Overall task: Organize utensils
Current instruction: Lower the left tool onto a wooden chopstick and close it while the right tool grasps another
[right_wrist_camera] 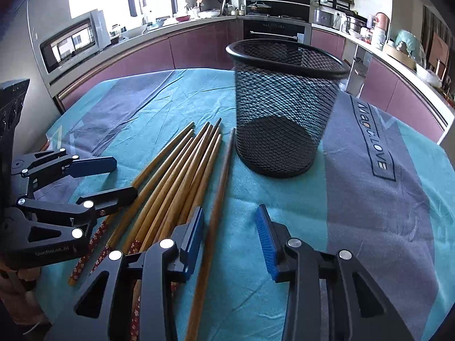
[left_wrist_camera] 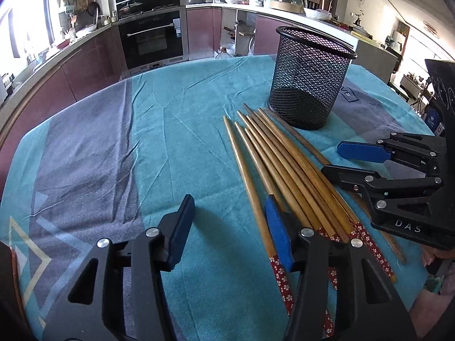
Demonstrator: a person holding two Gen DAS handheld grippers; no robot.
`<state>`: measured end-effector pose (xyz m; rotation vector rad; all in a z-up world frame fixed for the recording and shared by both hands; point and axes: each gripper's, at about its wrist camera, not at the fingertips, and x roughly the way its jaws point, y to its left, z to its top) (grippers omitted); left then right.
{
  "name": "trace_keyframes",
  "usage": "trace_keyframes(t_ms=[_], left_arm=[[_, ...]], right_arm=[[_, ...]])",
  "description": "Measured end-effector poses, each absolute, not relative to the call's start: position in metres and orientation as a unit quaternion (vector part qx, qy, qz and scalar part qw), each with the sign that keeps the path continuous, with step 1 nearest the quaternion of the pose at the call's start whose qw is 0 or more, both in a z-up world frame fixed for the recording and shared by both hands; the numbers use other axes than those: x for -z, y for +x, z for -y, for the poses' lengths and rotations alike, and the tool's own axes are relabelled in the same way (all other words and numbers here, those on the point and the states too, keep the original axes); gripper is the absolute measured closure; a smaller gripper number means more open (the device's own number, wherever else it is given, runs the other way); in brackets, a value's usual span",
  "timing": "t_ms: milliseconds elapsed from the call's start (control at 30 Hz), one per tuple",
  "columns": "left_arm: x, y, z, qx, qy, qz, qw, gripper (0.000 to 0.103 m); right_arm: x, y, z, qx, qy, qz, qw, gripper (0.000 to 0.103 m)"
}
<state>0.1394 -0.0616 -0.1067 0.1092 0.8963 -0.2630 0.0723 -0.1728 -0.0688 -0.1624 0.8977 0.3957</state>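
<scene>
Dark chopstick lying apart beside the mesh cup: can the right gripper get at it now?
Probably yes. The dark chopstick lies alone on the cloth, running between the right gripper's open jaws. The mesh cup stands beyond, and the left gripper is off to the side.

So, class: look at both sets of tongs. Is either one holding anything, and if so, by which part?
Nothing is held. The left tongs and right tongs stand open over the chopsticks; no pads press on any stick.

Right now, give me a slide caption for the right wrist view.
Right gripper open over a darker chopstick, beside a chopstick bundle and an upright mesh cup.
</scene>
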Motion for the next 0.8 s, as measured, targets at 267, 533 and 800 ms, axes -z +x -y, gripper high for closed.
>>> trace_keyframes(t_ms=[267, 533, 800], left_arm=[[0.104, 0.162, 0.080, 0.134, 0.056, -0.435, 0.889, 0.076], [0.102, 0.156, 0.076, 0.136, 0.024, -0.437, 0.889, 0.094], [0.092, 0.148, 0.056, 0.159, -0.019, -0.436, 0.885, 0.095]], right_arm=[[0.068, 0.082, 0.169, -0.200, -0.079, -0.436, 0.874, 0.083], [0.066, 0.084, 0.179, -0.220, -0.040, -0.441, 0.869, 0.097], [0.047, 0.074, 0.193, -0.252, -0.009, -0.422, 0.871, 0.097]])
